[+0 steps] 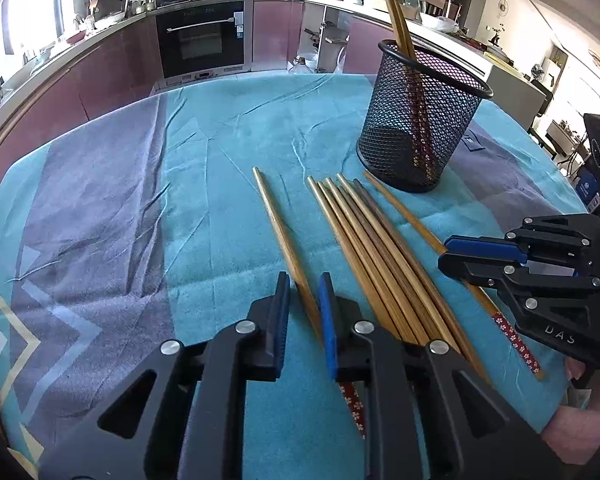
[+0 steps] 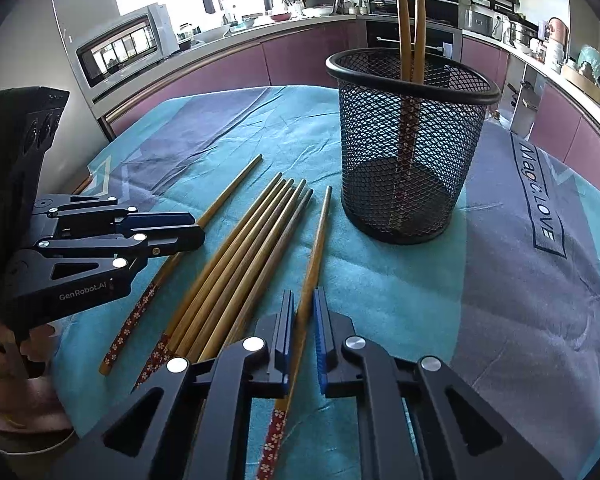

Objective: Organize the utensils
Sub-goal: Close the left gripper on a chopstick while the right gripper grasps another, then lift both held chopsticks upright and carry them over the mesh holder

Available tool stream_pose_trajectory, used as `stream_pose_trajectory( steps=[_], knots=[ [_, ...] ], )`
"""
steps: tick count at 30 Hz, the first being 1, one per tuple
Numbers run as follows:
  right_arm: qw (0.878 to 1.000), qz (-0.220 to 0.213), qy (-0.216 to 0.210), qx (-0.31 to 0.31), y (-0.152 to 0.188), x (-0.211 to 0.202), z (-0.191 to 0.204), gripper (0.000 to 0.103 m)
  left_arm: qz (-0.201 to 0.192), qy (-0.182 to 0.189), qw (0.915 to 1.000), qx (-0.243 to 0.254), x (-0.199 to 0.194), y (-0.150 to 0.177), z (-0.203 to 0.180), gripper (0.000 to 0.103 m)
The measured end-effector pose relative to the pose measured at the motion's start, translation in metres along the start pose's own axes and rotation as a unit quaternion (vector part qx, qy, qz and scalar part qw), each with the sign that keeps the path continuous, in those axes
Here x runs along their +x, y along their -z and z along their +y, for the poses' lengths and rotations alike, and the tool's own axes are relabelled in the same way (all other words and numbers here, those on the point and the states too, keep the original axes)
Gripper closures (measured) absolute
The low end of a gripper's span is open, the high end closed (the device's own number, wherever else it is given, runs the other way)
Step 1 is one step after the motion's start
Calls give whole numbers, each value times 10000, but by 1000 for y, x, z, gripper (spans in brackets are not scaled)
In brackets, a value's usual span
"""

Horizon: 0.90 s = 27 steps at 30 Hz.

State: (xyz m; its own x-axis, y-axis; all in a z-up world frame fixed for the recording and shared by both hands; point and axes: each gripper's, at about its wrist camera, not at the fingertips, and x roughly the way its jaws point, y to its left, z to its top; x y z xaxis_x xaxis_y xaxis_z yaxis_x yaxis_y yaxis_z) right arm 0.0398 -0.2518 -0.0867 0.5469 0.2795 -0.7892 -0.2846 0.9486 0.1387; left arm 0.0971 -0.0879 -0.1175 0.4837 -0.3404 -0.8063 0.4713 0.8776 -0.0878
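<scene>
Several wooden chopsticks [image 1: 384,256] with red flowered ends lie side by side on the teal cloth; they also show in the right wrist view [image 2: 240,264]. A black mesh cup [image 1: 420,120], also in the right wrist view [image 2: 410,148], stands beyond them and holds two chopsticks upright. My left gripper [image 1: 304,292] straddles the leftmost single chopstick [image 1: 280,232], jaws narrowly apart around it. My right gripper [image 2: 302,308] straddles the rightmost single chopstick [image 2: 318,240] the same way. Each gripper also shows in the other view, the right one [image 1: 456,252] and the left one [image 2: 192,228].
The table is covered with a teal and purple cloth [image 2: 520,280]. Kitchen counters, an oven [image 1: 202,36] and a microwave [image 2: 120,48] stand beyond the table's far edge.
</scene>
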Motion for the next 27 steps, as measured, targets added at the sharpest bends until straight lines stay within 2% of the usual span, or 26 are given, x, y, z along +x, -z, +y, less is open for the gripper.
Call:
stream_pose_trajectory(
  steps=[9,13,17,27],
  knots=[
    [9996,-124,-215,115,1,-9,-7,97,-46,-57,9999,-141,5,-6,1,91],
    [9986,-329,-400,127,-1,-24,-7,97,-73,-17,9996,-274,4,-5,3,96],
    [9967,-565,-559,146,-4,-41,-8,98,-129,46,9995,-298,-2,-2,4,96],
    [9887,-1176,-882,308,-15,-81,-20,98,-642,690,9952,-282,-52,-9,4,96]
  ],
)
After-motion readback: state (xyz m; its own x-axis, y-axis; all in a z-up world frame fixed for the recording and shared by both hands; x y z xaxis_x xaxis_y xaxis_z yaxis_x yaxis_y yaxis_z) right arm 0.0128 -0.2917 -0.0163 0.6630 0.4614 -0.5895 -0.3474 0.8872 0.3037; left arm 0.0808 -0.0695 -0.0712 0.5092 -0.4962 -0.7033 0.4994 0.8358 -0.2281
